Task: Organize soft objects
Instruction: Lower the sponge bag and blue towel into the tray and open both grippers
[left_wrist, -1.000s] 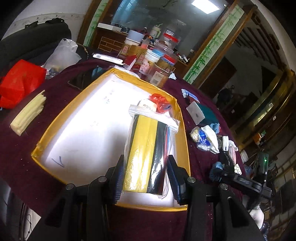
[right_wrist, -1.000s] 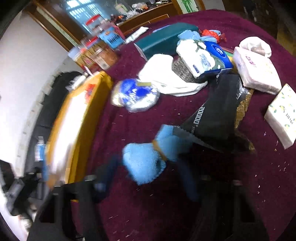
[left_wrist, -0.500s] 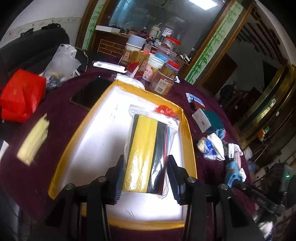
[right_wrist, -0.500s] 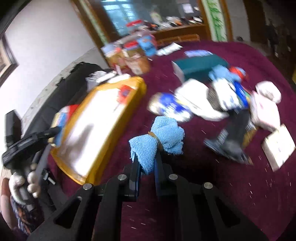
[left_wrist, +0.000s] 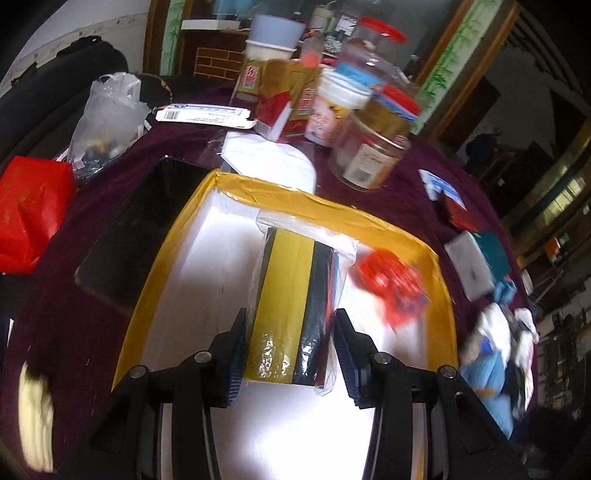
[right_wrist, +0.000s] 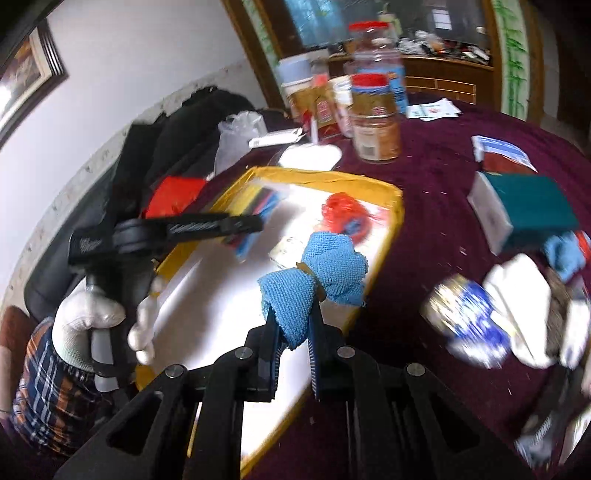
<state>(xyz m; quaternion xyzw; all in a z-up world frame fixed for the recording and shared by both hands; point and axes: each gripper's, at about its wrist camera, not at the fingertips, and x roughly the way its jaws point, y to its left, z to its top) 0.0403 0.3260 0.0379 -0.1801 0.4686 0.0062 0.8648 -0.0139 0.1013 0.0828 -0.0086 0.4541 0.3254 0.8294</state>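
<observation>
My left gripper (left_wrist: 290, 354) is shut on a clear bag of yellow and black sponges (left_wrist: 291, 306) and holds it over the yellow-rimmed white tray (left_wrist: 280, 195). A red mesh ball (left_wrist: 391, 284) lies in the tray's far right corner. My right gripper (right_wrist: 293, 349) is shut on a rolled blue cloth (right_wrist: 321, 280) and holds it above the tray's right edge (right_wrist: 391, 229). The left gripper (right_wrist: 236, 225) with its bag shows in the right wrist view, over the tray's left side.
Jars and boxes (left_wrist: 354, 118) stand beyond the tray. A black tablet (left_wrist: 136, 229) and a red bag (left_wrist: 29, 206) lie to its left. A teal box (right_wrist: 524, 206), white cloths (right_wrist: 517, 306) and a blue-white packet (right_wrist: 469, 328) lie right of the tray on the maroon tablecloth.
My left gripper has moved forward over the tray with the sponge bag. My right gripper picked up the blue cloth and carried it left to the tray's edge.
</observation>
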